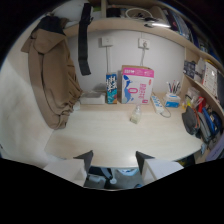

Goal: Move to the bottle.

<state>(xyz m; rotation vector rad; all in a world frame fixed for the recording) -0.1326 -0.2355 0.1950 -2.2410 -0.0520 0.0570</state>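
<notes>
Gripper view: one bottle [135,114] beyond two parted fingers [85,159]

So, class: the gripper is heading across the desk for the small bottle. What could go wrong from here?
1. The small bottle looks light and stands free on the desk; a fast approach by the open gripper might tip it.
2. The pink box and blue carton stand close behind it, so overshooting could knock them.
3. The power strip and its cable lie just beside it and might snag a finger.
</notes>
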